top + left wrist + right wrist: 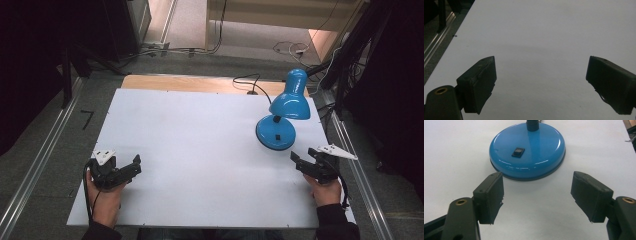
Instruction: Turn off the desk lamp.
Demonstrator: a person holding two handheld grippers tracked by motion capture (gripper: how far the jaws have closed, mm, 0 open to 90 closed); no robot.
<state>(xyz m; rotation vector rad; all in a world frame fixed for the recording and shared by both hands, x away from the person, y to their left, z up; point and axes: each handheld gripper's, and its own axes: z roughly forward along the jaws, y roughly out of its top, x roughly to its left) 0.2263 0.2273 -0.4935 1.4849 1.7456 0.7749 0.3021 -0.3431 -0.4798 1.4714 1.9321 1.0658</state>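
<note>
Overhead, the high view shows a blue desk lamp [280,112] standing toward the far right of the white table [190,150], its round base flat on the surface and its shade tipped back over it, cord trailing off the far edge. The right gripper [299,161] sits just short of that base, nose toward it, while the left gripper [134,166] rests well apart near the table's left front, pointed at bare board. In the left gripper view its jaws stand wide apart with nothing between them, just white surface ahead. In the right gripper view the jaws are likewise spread wide and empty, and the lamp's base [527,150] lies just beyond them, the small black switch [518,152] on top facing the camera. The step looks like an approach to the lamp, likely to press that switch or to take the base; either way it would go best with a slow, centred advance, keeping the jaws level so the base does not get shoved across the smooth top.
</note>
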